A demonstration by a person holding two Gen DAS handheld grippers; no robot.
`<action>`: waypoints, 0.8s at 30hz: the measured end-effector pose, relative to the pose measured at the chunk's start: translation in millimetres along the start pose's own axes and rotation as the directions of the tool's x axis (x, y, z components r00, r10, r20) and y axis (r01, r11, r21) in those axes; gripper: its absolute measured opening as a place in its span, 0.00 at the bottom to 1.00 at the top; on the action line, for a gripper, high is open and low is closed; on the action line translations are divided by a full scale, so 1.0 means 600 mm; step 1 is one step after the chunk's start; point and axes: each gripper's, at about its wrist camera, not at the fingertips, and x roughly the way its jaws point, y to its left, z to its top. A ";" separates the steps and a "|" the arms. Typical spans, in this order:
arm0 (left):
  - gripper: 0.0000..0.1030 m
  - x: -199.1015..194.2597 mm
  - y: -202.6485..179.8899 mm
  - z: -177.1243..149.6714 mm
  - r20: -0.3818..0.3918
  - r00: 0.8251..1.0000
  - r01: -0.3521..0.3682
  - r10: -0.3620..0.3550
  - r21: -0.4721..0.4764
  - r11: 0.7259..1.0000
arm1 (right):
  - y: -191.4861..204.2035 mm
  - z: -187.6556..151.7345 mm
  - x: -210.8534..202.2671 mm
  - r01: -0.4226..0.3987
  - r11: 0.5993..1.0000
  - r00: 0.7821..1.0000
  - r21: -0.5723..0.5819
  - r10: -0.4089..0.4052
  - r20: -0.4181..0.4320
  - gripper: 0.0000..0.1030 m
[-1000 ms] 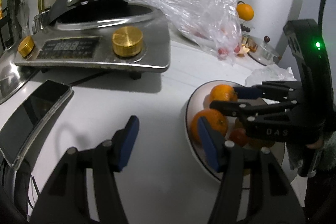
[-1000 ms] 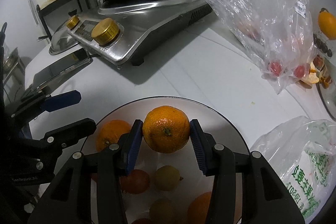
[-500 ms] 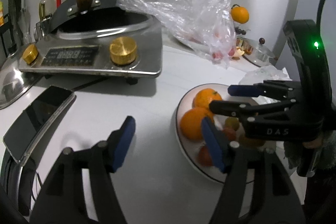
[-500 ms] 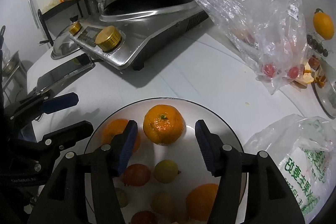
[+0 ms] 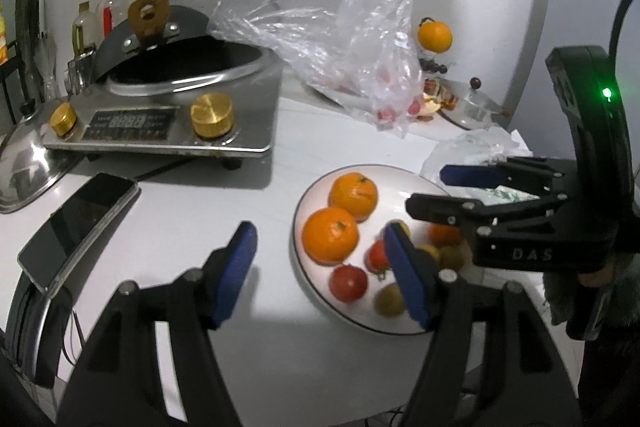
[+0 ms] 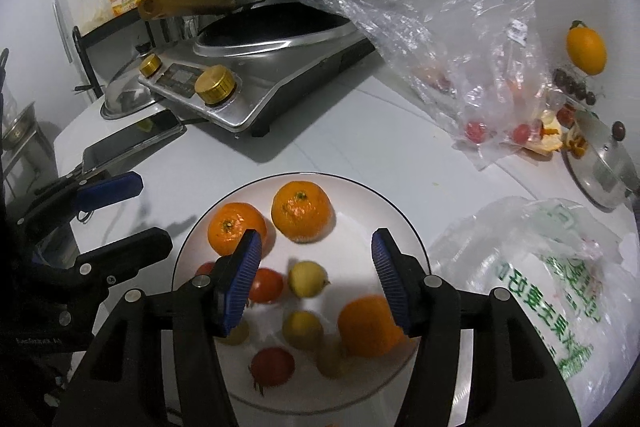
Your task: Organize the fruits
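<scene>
A white plate (image 6: 360,189) (image 5: 400,175) on the white table holds several fruits: an orange (image 6: 301,211) (image 5: 353,195) at its far side, a second orange (image 6: 234,227) (image 5: 330,235) beside it, a third orange (image 6: 368,325), red tomatoes (image 6: 266,285) and small yellow-green fruits (image 6: 306,279). My right gripper (image 6: 316,283) is open and empty above the plate; it also shows in the left wrist view (image 5: 440,193). My left gripper (image 5: 324,267) is open and empty over the table at the plate's left edge; it also shows in the right wrist view (image 6: 124,211).
A steel cooker with a black pan (image 5: 168,107) stands at the back left, a phone (image 5: 76,227) in front of it. A clear bag with red fruits (image 6: 472,59), a loose orange (image 6: 586,47), peels, a pot lid (image 6: 604,163) and a printed bag (image 6: 540,287) lie on the right.
My right gripper has opened, let go of the orange onto the plate's far side, and pulled back and up. My left gripper has also drawn back from the plate.
</scene>
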 end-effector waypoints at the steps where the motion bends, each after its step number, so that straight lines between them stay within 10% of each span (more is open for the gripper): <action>1: 0.66 -0.004 -0.004 -0.002 0.001 1.000 0.003 -0.003 -0.001 1.000 | 0.000 -0.002 -0.005 0.003 1.000 1.000 0.001 -0.003 0.002 0.59; 24: 0.66 -0.106 -0.122 -0.024 0.067 0.997 0.037 -0.042 0.081 0.996 | -0.030 -0.095 -0.170 0.099 0.993 0.990 0.057 -0.104 0.096 0.59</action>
